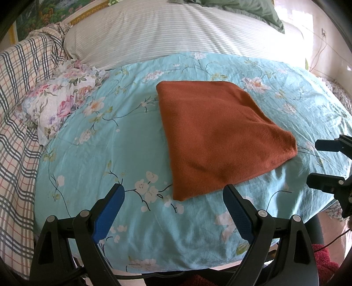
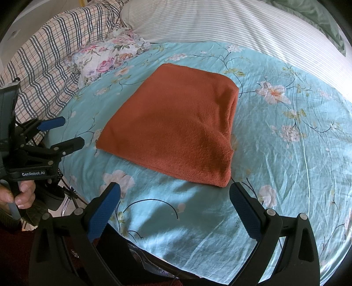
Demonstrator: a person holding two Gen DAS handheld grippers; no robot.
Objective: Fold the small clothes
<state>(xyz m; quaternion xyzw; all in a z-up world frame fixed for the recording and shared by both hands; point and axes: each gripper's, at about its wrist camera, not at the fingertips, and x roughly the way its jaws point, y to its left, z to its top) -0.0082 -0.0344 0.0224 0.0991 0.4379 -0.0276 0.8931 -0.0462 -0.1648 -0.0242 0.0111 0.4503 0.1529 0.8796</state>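
Note:
A rust-orange cloth (image 1: 217,136) lies folded flat in a rough rectangle on the turquoise floral sheet (image 1: 110,143). It also shows in the right wrist view (image 2: 176,125), its thick folded edge at the right. My left gripper (image 1: 173,189) is open and empty, just short of the cloth's near corner. My right gripper (image 2: 175,189) is open and empty, just short of the cloth's near edge. The right gripper shows at the right edge of the left wrist view (image 1: 316,165). The left gripper shows at the left of the right wrist view (image 2: 72,131), held by a hand.
A floral pillow (image 1: 57,103) lies at the left of the sheet beside a plaid blanket (image 1: 19,92). A white striped duvet (image 1: 165,30) lies behind, with a green pillow (image 1: 253,11) at the far back. The bed's near edge is just below my grippers.

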